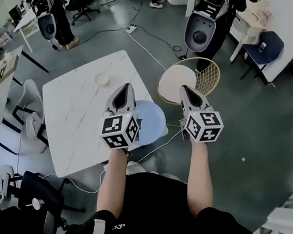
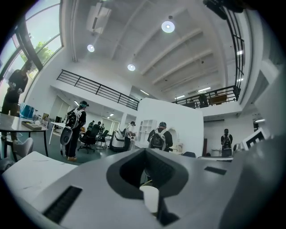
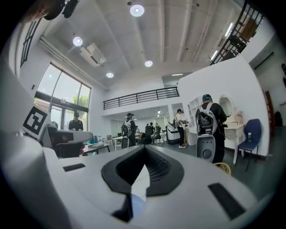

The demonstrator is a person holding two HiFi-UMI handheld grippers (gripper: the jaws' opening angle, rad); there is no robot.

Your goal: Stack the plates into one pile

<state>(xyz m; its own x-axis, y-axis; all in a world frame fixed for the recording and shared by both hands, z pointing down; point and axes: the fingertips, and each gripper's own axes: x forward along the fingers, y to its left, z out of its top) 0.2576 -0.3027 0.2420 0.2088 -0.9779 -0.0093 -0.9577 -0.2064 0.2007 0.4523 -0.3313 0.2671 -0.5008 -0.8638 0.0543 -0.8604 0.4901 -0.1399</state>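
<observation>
A small white plate (image 1: 102,79) sits on the white marble table (image 1: 75,113) toward its far side. A larger pale blue plate (image 1: 155,121) lies at the table's right corner, partly hidden behind my left gripper (image 1: 124,91). Both grippers are held high above the table and point level, away from me. The left gripper (image 2: 145,153) is shut with nothing between its jaws. My right gripper (image 1: 188,92) hangs beyond the table's right edge, over the floor. It is also shut and empty (image 3: 144,151). Neither touches a plate.
A wicker chair (image 1: 208,76) with a round cream seat (image 1: 176,82) stands just past the table's far right corner. White chairs (image 1: 28,117) stand at the table's left, and a cable (image 1: 146,47) runs over the floor. People with backpack rigs (image 1: 206,18) stand farther off.
</observation>
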